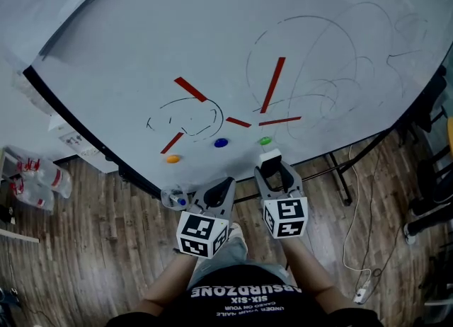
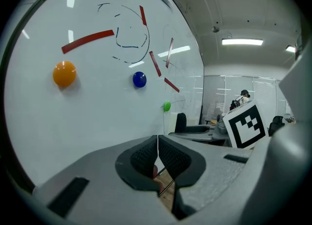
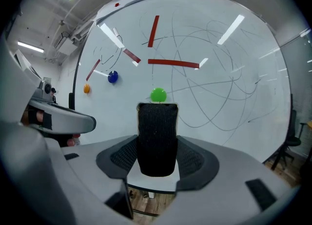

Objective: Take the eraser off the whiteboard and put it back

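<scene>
Right gripper (image 3: 157, 147) first: its jaws stand fairly wide and press on the eraser (image 3: 157, 131), one pad on each long side, dark felt face toward my camera and the white body showing round its edge. From the head view I hold it out in front of the whiteboard (image 1: 141, 49), low down, just under the green magnet (image 1: 265, 141); whether its far end touches the surface I cannot tell. My left gripper (image 2: 158, 157) hangs beside it with its jaws together on nothing. I judge the eraser is off the board and the putting back is in hand. Next I would need to bring it flat against a bare patch, clear of the magnet, and only then part the jaws.
</scene>
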Action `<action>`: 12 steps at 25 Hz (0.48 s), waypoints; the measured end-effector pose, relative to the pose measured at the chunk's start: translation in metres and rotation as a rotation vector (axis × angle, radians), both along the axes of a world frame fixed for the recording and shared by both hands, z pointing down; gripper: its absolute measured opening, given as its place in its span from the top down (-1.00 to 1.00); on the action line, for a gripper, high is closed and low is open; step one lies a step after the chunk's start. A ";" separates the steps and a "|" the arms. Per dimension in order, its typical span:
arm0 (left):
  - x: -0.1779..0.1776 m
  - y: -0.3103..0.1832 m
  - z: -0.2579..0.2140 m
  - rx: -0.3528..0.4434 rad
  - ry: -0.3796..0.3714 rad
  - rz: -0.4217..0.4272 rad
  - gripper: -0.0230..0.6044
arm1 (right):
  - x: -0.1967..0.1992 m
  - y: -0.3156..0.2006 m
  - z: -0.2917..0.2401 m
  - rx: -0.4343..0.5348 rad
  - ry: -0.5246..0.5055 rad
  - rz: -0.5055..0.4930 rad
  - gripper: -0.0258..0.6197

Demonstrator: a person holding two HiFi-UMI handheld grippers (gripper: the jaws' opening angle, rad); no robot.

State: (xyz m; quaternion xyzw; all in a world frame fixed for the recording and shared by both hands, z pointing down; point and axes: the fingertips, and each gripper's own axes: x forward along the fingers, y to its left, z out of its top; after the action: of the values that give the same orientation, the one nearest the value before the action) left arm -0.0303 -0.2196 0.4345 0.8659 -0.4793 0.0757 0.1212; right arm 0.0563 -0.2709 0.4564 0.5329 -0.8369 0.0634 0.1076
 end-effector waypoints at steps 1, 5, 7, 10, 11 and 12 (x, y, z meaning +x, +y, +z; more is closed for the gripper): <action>0.000 -0.001 0.000 0.000 0.001 -0.001 0.90 | -0.001 -0.002 0.001 -0.002 0.004 -0.001 0.21; -0.003 -0.003 0.001 -0.002 0.001 -0.005 0.90 | -0.003 -0.009 0.006 -0.010 0.013 -0.002 0.21; -0.004 -0.003 0.001 -0.004 -0.001 -0.005 0.90 | -0.004 -0.012 0.009 -0.017 0.012 -0.001 0.21; -0.005 -0.003 0.002 -0.007 -0.001 -0.006 0.90 | -0.005 -0.016 0.012 -0.030 0.007 0.002 0.21; -0.005 -0.003 0.002 -0.009 -0.002 -0.006 0.90 | -0.006 -0.017 0.013 -0.032 0.007 0.003 0.21; -0.005 -0.003 0.003 -0.010 -0.002 -0.006 0.90 | -0.006 -0.018 0.013 -0.033 0.007 0.004 0.20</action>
State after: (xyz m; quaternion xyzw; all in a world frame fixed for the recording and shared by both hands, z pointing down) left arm -0.0353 -0.2222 0.4371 0.8639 -0.4816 0.0785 0.1251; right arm 0.0503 -0.2893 0.4699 0.5330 -0.8342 0.0757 0.1194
